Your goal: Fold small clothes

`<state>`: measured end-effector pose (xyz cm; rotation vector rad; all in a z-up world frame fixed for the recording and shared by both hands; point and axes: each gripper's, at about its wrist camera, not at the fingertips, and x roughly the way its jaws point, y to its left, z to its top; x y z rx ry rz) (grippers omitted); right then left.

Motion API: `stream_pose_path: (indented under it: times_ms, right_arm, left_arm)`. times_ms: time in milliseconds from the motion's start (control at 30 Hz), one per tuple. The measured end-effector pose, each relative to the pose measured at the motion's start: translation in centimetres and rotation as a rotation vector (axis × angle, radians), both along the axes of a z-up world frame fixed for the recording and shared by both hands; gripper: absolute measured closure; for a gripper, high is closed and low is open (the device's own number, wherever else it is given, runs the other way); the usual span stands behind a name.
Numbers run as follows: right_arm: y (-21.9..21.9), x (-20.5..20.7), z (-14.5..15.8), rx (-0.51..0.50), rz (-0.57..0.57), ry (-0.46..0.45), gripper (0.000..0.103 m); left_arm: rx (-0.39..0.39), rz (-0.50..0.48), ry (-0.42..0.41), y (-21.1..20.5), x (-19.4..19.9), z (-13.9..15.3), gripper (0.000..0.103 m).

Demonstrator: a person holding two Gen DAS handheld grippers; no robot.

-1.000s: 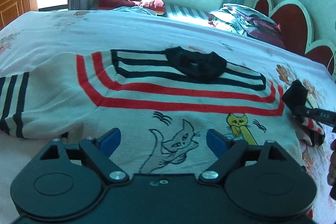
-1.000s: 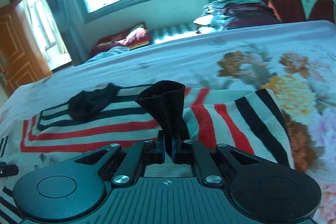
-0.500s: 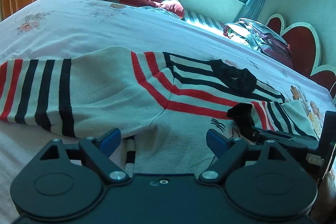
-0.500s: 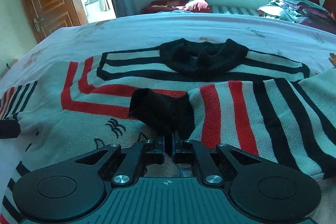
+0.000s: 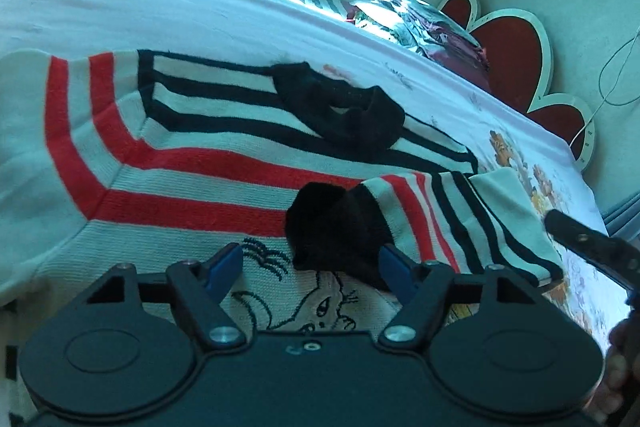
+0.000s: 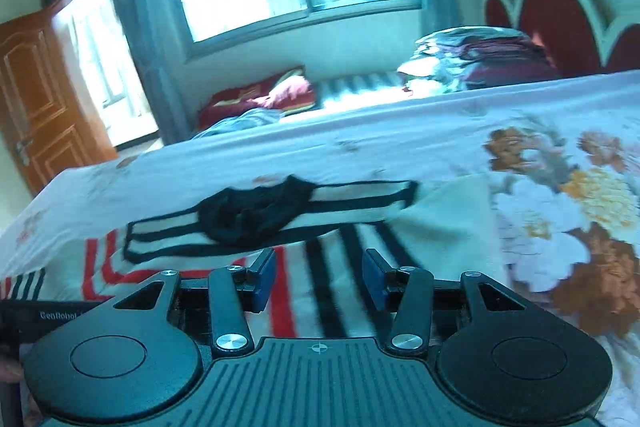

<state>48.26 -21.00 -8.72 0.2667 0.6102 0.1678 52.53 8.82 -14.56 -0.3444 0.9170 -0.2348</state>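
A small white sweater (image 5: 192, 163) with red and black stripes, a black collar (image 5: 344, 111) and cartoon cats lies flat on the bed. Its right sleeve (image 5: 448, 215) is folded across the chest, and the black cuff (image 5: 332, 227) rests on the body. My left gripper (image 5: 312, 267) is open, low over the sweater, with the cuff just ahead of its blue pads. My right gripper (image 6: 318, 277) is open and empty above the folded sleeve (image 6: 320, 291). The collar (image 6: 256, 211) lies beyond it.
The floral bedsheet (image 6: 560, 195) spreads to the right. Folded bedding (image 6: 472, 55) is stacked by the red scalloped headboard (image 5: 516, 55). A red cushion (image 6: 260, 95) lies under the window and a wooden door (image 6: 32, 95) stands at left. The right gripper's body (image 5: 588, 247) shows in the left wrist view.
My right gripper has opened and let go of the black cuff, leaving the sleeve across the chest, then drawn back. My left gripper has swung right to face the cuff.
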Motion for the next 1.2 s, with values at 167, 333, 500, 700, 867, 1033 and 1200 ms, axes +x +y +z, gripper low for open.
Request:
stream_pose_path:
  times_ms: [167,333,500,700,867,1033,1200]
  right_arm:
    - [-8.0,-1.2,-0.7,0.036,-0.244,0.061,0.055]
    - [-12.1,-1.8,-3.1,0.085,-0.268,0.202,0.055]
    - [-9.5,-2.3,-5.3,0.049,-0.051,0.267,0.055]
    - [-7.8,-0.4,-5.8,-0.046,-0.093,0.240,0.067]
    - [-7.6,0.2,-6.4,-0.124,-0.042,0.267,0.069]
    - [-9.6,-2.5,-2.6,-0.004,0.021,0.117,0.069]
    - [-12.0,3.7,-1.5,0.120,-0.004,0.096,0.069]
  left_arm:
    - [-0.003,-0.027,-0.015,-2.1,2.0,-0.8,0.063]
    - [-0.011,-0.037,-0.030,-2.1,2.4,-0.1,0.091]
    - [0.014,-0.022,-0.061,-0.5,1.7,1.6,0.091]
    - [0.044,0.030,-0.072,2.1,1.2,1.9,0.092]
    - [0.078,0.024,-0.011,3.1,1.9,0.1,0.093]
    - [0.079,0.013,-0.041,3.3,1.4,0.1,0.074]
    - [0.052,0.018,-0.052,3.2,1.6,-0.1,0.066]
